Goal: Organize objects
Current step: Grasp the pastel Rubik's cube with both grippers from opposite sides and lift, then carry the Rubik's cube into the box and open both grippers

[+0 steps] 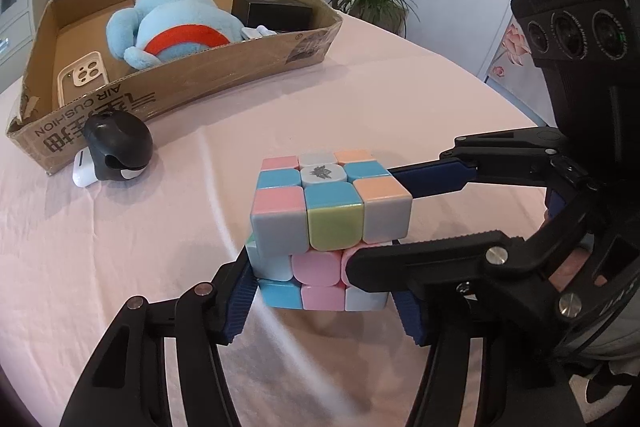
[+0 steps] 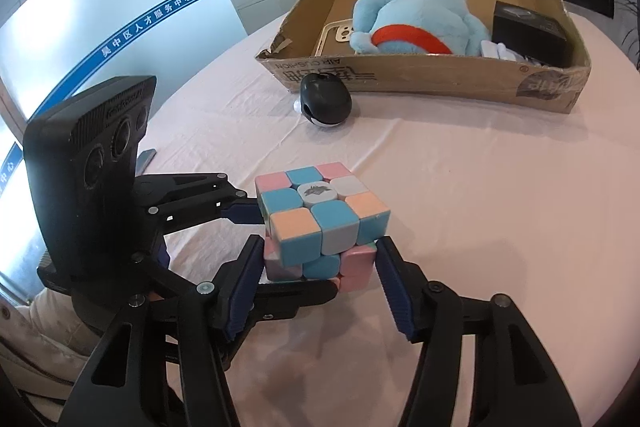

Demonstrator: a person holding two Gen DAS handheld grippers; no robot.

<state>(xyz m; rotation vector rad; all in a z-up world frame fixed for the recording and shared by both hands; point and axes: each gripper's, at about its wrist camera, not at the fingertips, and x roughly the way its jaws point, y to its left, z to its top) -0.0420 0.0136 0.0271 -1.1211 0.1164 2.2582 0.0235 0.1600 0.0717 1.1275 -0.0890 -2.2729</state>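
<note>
At centre frame in both wrist views, the puzzle cube (image 1: 326, 227) sits above the pink tablecloth (image 1: 120, 267) with its top layer twisted out of line with the lower two. The left gripper (image 1: 324, 301) has its blue pads clamped on the cube's bottom layers, and the right gripper (image 2: 320, 291) likewise grips the lower layers. In the upper left of the left view, the cardboard box (image 1: 224, 79) holds a blue plush toy (image 1: 172, 27), a phone case (image 1: 82, 75) and a black box (image 1: 276, 13); a black earbud case (image 1: 116, 143) lies just outside its near wall.
</note>
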